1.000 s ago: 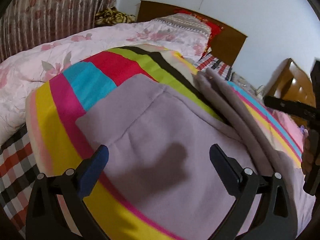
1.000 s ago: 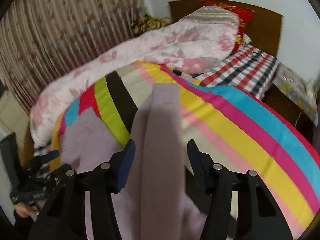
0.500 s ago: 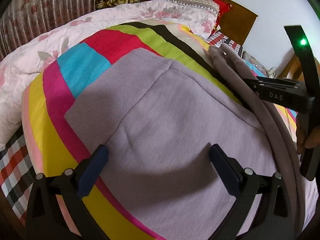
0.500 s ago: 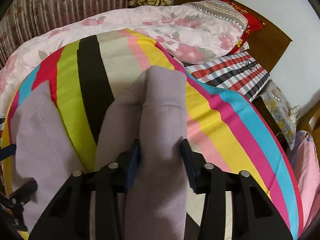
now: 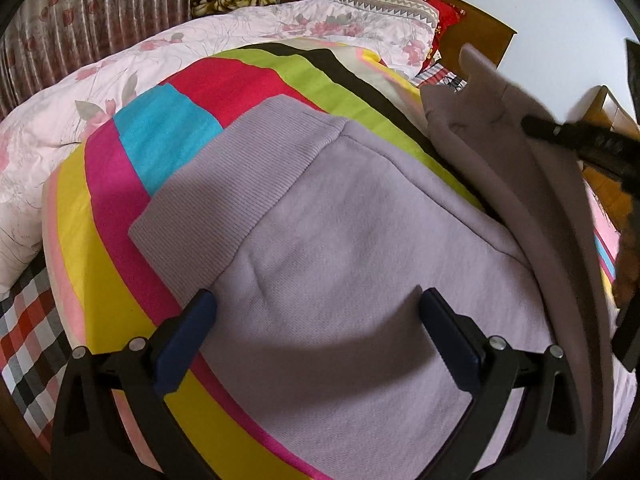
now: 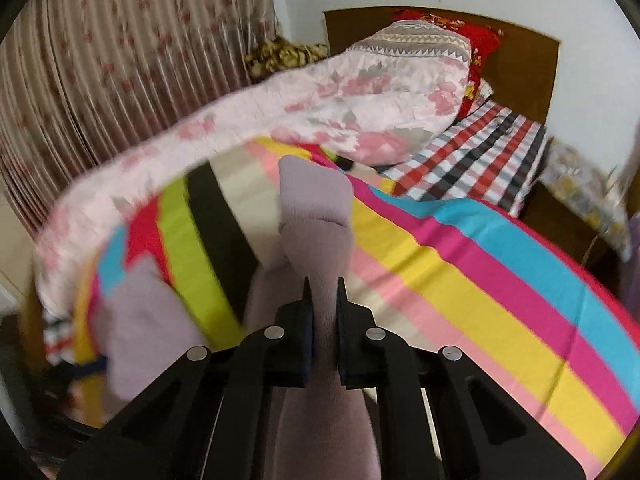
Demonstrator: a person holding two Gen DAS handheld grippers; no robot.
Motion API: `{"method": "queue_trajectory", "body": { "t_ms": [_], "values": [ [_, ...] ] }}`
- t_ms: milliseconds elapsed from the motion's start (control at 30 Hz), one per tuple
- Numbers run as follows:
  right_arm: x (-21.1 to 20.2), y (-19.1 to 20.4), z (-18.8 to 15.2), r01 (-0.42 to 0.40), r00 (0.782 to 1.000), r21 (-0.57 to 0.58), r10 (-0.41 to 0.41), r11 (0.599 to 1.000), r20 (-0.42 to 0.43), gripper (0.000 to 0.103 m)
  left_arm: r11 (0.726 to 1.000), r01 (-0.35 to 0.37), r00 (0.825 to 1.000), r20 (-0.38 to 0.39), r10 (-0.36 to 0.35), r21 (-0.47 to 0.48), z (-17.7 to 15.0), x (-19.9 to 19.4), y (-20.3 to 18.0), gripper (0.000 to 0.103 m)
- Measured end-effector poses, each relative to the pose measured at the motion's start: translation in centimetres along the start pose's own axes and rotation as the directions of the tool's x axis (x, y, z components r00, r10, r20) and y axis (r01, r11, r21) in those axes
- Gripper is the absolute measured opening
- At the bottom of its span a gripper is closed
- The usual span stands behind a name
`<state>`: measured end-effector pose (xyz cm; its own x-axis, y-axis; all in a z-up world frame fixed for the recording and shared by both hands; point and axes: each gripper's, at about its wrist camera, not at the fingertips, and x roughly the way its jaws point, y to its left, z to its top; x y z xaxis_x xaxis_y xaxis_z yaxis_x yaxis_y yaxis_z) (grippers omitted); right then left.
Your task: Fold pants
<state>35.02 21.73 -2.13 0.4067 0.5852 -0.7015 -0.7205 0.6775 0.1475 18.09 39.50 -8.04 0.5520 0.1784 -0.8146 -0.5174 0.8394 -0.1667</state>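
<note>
Right gripper (image 6: 322,300): jaws have just been closing and now pinch the doubled legs of the lilac pants (image 5: 360,280), cuffs lifted off the bed. Left gripper (image 5: 316,320): jaws wide apart, hovering over the flat waist part, gripping nothing. Pants lie on a striped blanket (image 5: 100,220). Beyond it a floral quilt (image 6: 340,100), checked sheet (image 6: 480,152), wooden headboard (image 6: 520,64), pleated curtain (image 6: 100,60).

You had one pair of lilac fleece pants (image 5: 360,264) on one bed with a wooden headboard (image 6: 520,64), one rainbow-striped blanket (image 6: 460,280), one pink floral quilt (image 5: 100,92), two pillows and two black two-finger grippers.
</note>
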Motion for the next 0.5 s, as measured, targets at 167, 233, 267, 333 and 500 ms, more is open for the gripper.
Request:
{"method": "queue_trajectory", "body": {
  "t_ms": [167,233,267,333,500],
  "values": [
    [-1.4,1.5,0.9,-0.117,0.993,0.059,0.116,0.991,0.015,0.011,1.000,0.006,1.000,0.005,-0.006,-0.006,0.0,0.0,0.0,0.101],
    [-1.7,2.5,1.1,-0.167,0.986,0.072,0.166,0.983,0.011,0.011,0.999,0.042,0.998,0.039,-0.041,-0.029,-0.2,-0.7,0.6,0.101],
    [-2.0,3.2,1.2,-0.195,0.981,0.074,0.195,0.978,0.011,0.011,0.996,0.077,0.995,0.069,-0.074,-0.053,-0.4,-1.4,1.3,0.101],
    [-2.6,4.5,1.4,-0.245,0.970,0.069,0.245,0.967,0.008,0.011,0.979,0.156,0.983,0.119,-0.141,-0.129,-1.1,-2.9,3.2,0.101],
    [-2.1,10.0,-0.4,-0.326,0.943,-0.016,0.324,0.945,-0.082,0.011,0.917,0.269,0.950,0.236,-0.203,-0.295,-3.0,-6.1,8.6,0.101]
  ]
}}
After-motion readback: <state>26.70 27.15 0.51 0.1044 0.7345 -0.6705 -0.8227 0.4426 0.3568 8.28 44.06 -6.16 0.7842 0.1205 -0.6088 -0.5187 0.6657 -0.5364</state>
